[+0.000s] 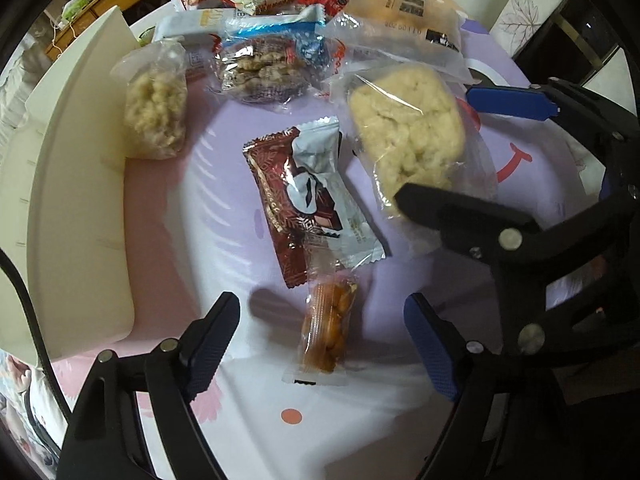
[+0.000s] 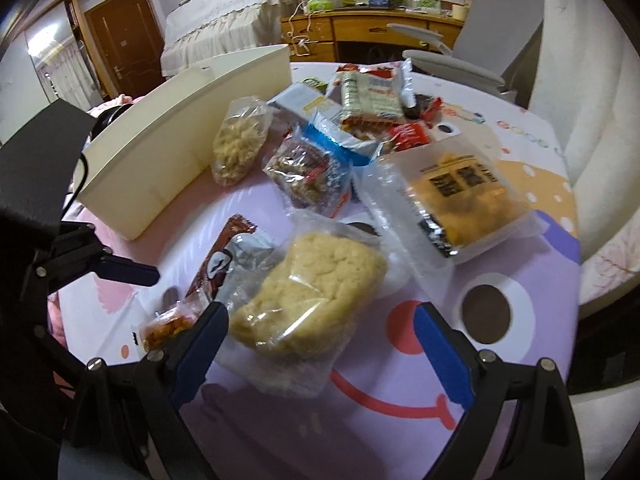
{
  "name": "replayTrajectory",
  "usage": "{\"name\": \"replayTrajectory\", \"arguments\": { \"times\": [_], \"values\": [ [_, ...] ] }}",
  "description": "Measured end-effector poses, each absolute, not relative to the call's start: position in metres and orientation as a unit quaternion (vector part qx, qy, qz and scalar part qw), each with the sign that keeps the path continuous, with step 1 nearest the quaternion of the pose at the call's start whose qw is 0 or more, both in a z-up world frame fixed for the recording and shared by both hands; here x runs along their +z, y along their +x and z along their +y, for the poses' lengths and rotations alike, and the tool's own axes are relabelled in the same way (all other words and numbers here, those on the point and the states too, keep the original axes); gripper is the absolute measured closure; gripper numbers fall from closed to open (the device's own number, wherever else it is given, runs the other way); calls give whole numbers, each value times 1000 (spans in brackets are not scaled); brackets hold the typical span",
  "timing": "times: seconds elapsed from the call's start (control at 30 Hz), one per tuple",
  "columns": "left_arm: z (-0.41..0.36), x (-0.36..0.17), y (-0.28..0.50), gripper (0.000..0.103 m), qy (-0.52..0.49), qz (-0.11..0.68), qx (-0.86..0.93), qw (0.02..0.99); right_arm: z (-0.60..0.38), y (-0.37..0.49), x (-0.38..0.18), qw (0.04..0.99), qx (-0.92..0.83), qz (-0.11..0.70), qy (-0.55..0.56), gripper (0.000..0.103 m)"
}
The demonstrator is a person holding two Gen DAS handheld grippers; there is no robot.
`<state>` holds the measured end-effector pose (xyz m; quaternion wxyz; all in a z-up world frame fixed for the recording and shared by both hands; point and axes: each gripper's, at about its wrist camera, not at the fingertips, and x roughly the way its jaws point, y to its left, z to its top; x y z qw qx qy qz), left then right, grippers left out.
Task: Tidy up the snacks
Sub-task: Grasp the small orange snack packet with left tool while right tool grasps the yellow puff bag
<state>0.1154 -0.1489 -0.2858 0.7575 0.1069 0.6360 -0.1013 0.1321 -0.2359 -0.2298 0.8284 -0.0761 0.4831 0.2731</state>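
Lying on the surface (image 1: 224, 216) right between your left claw's (image 1: 322, 344) fingers is a small clear pack of orange snacks (image 1: 326, 326). That claw is wide and its pads do not touch the pack. Just beyond it sits a brown and silver wrapper (image 1: 308, 200). Your right claw (image 2: 320, 344) is wide too, with the big pale rice cake pack (image 2: 316, 292) in front of it, not touched. More snack packs lie piled behind, and a cream box (image 2: 172, 136) stands at the left
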Motion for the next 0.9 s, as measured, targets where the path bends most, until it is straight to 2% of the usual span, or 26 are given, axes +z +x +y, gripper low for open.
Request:
{"name": "replayTrajectory", "arguments": {
  "times": [0.2,0.27,0.33,0.47,0.53,0.73,0.9],
  "values": [
    [-147,-291,117,40,73,640,-106,757,-228,135,-237,815,289,498,-61,23],
    [-145,-292,116,46,72,637,-105,760,-226,136,-239,811,294,503,-55,30],
    [-144,-292,115,58,71,633,-106,763,-224,135,-239,806,300,507,-49,36],
    [-134,-289,111,73,57,629,-92,770,-224,135,-238,805,300,511,-42,44],
    [-127,-287,112,83,50,628,-84,772,-226,136,-238,804,298,513,-32,46],
    [-112,-288,114,84,25,628,-75,774,-233,140,-233,807,289,515,-11,59],
    [-102,-278,113,85,8,637,-60,769,-237,141,-230,805,281,523,-3,62]
  ]
}}
